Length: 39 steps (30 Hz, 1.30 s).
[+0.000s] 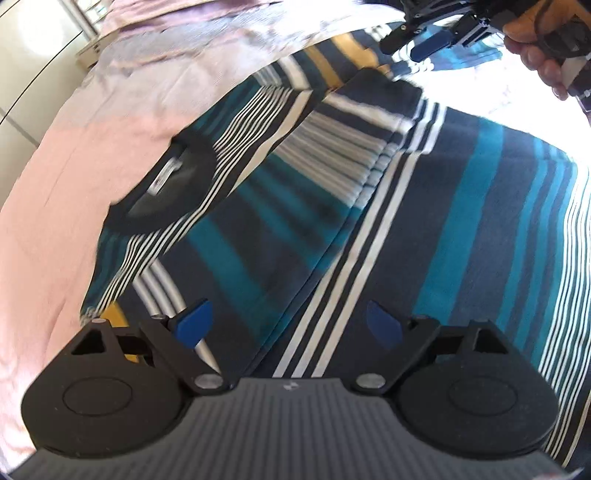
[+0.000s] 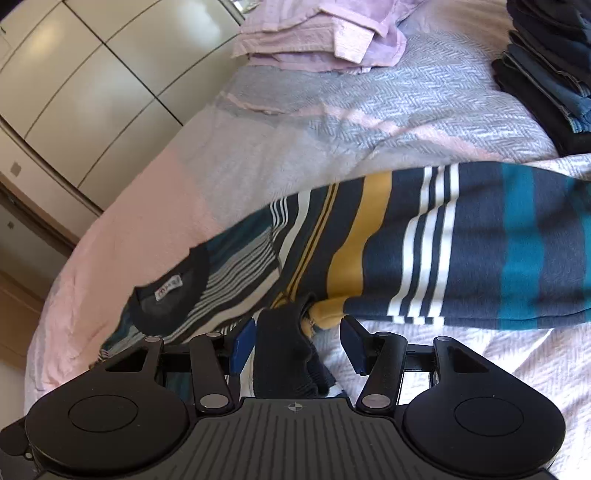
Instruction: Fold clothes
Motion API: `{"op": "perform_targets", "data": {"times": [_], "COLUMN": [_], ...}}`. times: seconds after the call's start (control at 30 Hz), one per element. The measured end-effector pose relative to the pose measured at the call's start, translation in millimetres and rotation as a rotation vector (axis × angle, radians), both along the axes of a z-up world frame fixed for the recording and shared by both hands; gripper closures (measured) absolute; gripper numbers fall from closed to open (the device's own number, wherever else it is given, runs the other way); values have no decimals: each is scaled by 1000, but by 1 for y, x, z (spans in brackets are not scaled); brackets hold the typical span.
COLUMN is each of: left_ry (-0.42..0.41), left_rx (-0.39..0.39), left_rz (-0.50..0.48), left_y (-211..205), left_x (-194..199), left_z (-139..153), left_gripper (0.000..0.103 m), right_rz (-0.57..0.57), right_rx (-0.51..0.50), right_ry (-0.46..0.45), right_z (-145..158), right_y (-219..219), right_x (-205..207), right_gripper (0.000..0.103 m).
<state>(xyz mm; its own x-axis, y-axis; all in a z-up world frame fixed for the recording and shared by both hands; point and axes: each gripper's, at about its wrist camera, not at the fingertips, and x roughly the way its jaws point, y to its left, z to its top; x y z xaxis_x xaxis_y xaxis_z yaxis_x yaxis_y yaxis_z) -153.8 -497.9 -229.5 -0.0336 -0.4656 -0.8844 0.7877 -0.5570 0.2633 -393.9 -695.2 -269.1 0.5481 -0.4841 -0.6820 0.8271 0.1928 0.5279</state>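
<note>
A striped sweater [image 1: 369, 206] in navy, teal, white and mustard lies spread on the bed, dark collar with label [image 1: 162, 177] to the left, one sleeve folded across the body. My left gripper [image 1: 291, 325] is open just above the sweater's body, holding nothing. The right gripper [image 1: 432, 37] shows at the top right of the left wrist view, in a hand. In the right wrist view the sweater [image 2: 424, 243] lies ahead, and the right gripper [image 2: 299, 347] is open with a dark cuff [image 2: 284, 358] lying between its fingers, not pinched.
The bed has a pink sheet [image 1: 74, 166] and a grey-pink herringbone cover [image 2: 351, 122]. A folded lilac pile [image 2: 325, 33] lies at the far side and a stack of dark folded clothes [image 2: 546, 70] at the far right. White cupboard doors [image 2: 74, 92] stand to the left.
</note>
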Motion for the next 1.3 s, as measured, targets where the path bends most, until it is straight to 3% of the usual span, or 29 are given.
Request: {"op": "perform_targets", "data": {"times": [0.07, 0.27, 0.4, 0.57, 0.77, 0.8, 0.83, 0.93, 1.03, 1.2, 1.3], "left_ry": [1, -11, -18, -20, -39, -39, -37, -32, -26, -19, -15], "left_rx": [4, 10, 11, 22, 13, 13, 12, 7, -3, -22, -31], "left_rz": [-29, -131, -179, -247, -315, -309, -298, -251, -197, -100, -25], "left_y": [-4, -19, -34, -45, -43, -42, -41, -37, -29, -9, 5], "left_x": [-12, -50, -77, -107, -119, -117, -114, -100, -81, -40, -9], "left_z": [-1, -6, -11, -17, -18, -17, -16, -10, -2, 10, 18], "left_gripper": [14, 14, 14, 14, 14, 14, 14, 14, 14, 14, 14], "right_rz": [-48, -435, -616, -826, -989, -998, -983, -894, -738, -350, -107], "right_rx": [-3, 27, 26, 105, 95, 90, 77, 28, -53, -292, -490], "right_ry": [20, 111, 130, -48, -273, -280, -273, -192, -97, -12, -39], "right_z": [0, -9, -18, -47, -70, -68, -62, -34, 9, 87, 135], "right_y": [5, 21, 21, 25, 34, 34, 31, 19, 1, -33, -29], "right_x": [-21, -150, -228, -285, -308, -309, -307, -291, -247, -117, -21], "right_gripper": [48, 48, 48, 48, 49, 56, 87, 92, 93, 93, 93]}}
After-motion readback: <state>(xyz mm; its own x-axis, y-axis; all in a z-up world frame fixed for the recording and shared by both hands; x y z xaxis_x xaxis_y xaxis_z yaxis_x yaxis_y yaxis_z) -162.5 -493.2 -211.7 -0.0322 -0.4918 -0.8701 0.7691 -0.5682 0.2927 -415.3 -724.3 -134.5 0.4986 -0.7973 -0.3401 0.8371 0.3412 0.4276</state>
